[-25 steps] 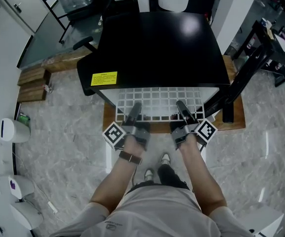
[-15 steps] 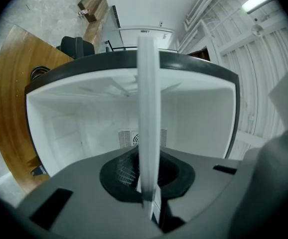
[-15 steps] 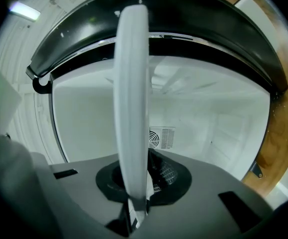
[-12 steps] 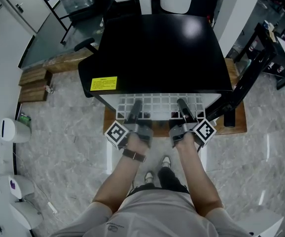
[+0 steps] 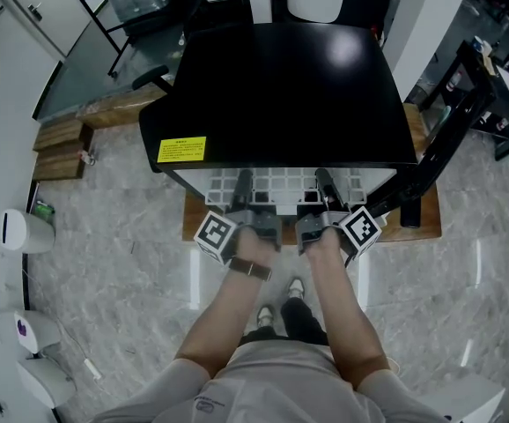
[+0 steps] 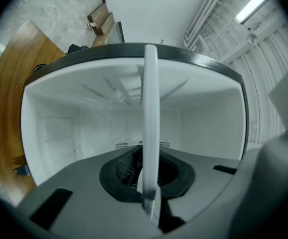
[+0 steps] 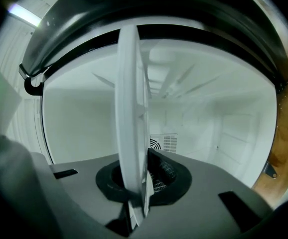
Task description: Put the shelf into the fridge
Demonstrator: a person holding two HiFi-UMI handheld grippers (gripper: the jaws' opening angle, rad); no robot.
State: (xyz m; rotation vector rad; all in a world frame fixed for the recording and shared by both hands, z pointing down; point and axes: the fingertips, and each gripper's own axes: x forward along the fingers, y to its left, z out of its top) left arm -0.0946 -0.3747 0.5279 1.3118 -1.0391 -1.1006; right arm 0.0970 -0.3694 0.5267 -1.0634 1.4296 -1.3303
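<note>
step in hand: insertion. the shelf (image 5: 283,184) is held level at the mouth of the fridge (image 5: 281,86). most of its white grid is under the black top and only a front strip shows outside.

the left gripper (image 5: 242,186) and the right gripper (image 5: 324,186) each grip the shelf's front edge. in both gripper views the fingers are pinched on the shelf, which shows edge-on between them against the white cavity.

next move, as judged: push both grippers forward evenly and keep the shelf flat. whether it rides on side supports cannot be told. release only once it is seated.

surroundings: a rear vent (image 7: 163,143) marks the back wall, and the cavity ahead looks free. the fridge stands on a wooden platform (image 5: 417,221). a black frame (image 5: 444,130) leans close at the right, near the right gripper's elbow room.
</note>
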